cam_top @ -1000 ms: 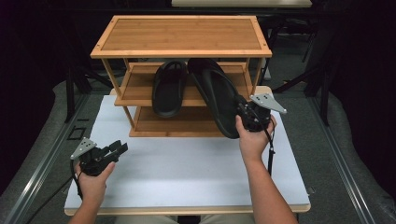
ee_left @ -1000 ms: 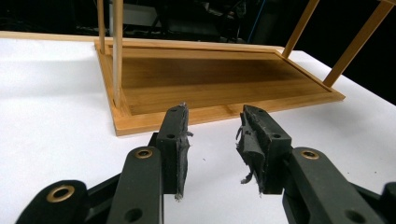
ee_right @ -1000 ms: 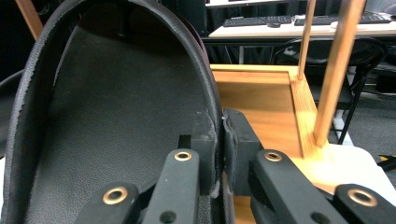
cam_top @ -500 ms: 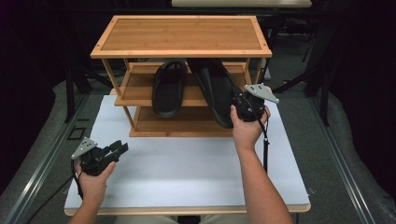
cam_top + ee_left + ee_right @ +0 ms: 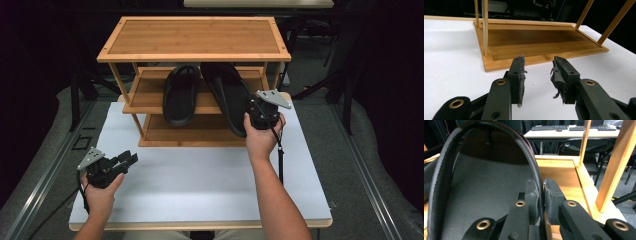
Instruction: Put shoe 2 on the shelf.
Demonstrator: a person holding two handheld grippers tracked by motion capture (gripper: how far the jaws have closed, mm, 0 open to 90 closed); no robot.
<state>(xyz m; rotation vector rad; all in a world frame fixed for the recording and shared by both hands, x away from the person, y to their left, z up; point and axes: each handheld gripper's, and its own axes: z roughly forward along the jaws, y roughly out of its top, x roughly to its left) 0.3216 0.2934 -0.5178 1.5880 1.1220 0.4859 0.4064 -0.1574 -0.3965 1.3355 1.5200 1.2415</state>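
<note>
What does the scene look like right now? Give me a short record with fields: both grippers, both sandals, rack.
right gripper: jaws have just been opening a little, pads still at the rim of the right sandal
right sandal: on the rack's middle shelf, heel end overhanging the front edge
left sandal: flat on the middle shelf, untouched
left gripper: open, nothing between the jaws, low over the white table
rack: wooden, three levels, top and bottom shelves bare

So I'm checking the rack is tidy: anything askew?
Yes. The right sandal sits crooked on the middle shelf, its heel overhanging the front edge, its rim between the right gripper fingers. The left sandal lies straight.
</note>
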